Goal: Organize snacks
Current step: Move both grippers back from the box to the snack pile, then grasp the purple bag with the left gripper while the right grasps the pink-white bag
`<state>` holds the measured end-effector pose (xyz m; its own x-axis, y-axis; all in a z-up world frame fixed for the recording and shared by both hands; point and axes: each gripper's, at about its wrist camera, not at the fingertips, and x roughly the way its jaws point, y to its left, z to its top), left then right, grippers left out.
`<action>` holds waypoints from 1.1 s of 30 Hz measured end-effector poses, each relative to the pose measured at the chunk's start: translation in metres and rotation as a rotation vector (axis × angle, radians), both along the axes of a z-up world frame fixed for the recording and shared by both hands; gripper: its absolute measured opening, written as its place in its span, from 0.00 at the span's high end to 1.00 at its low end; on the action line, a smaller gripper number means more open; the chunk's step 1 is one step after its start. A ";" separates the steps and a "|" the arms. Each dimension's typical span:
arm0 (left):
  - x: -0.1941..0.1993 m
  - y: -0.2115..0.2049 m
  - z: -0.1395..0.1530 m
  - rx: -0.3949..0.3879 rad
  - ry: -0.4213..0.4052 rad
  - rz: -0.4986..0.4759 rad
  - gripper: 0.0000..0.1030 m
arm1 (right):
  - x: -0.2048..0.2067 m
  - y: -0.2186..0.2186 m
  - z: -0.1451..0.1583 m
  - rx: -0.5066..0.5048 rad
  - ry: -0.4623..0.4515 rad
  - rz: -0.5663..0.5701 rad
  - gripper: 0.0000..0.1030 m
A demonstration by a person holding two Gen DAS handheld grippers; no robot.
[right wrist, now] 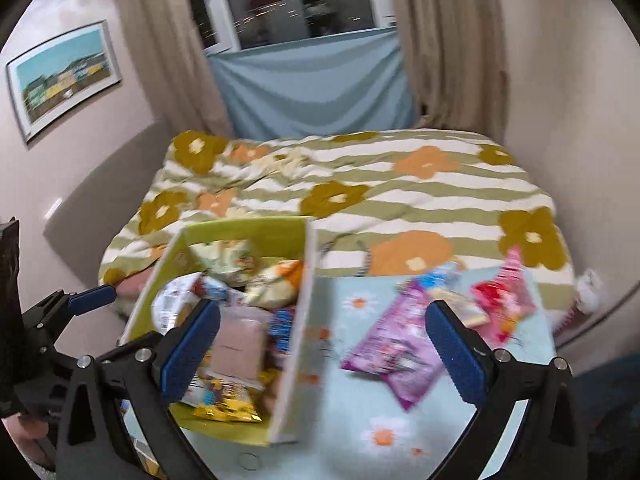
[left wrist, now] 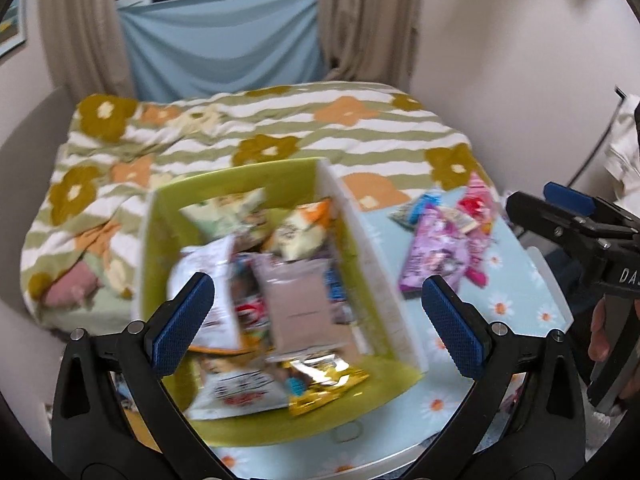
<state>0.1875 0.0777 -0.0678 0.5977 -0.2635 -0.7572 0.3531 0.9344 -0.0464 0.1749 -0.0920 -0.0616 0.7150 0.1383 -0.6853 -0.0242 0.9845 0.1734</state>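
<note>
The left gripper (left wrist: pixel 318 322) is held with its jaws spread wide, nothing caught between the blue fingers (left wrist: pixel 182 322), and it is tilted downward. The right gripper (right wrist: pixel 322 346) is likewise held wide open and empty, its blue pads (right wrist: pixel 456 352) well apart (both views are blurred). Each gripper is seen from the side in the other's view, and part of the right hand (left wrist: pixel 600 336) is seen wrapped around its handle.

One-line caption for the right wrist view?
Open right gripper above a table, between a green box of snacks and a purple packet.
</note>
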 end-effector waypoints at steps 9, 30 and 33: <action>0.019 -0.111 -0.027 0.043 0.064 -0.134 0.00 | -0.022 -0.109 -0.017 0.015 0.048 -0.181 0.01; 0.091 -0.223 -0.155 0.171 0.321 -0.145 0.00 | 0.026 -0.206 -0.161 0.218 0.319 -0.058 0.01; 0.094 -0.223 -0.165 0.168 0.357 -0.155 0.00 | 0.033 -0.200 -0.169 0.211 0.318 -0.029 0.01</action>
<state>0.2814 -0.1456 -0.2327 0.2532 -0.1854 -0.9495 0.4796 0.8764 -0.0433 0.2080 -0.2923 -0.2309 0.4767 0.2830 -0.8322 0.0903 0.9260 0.3667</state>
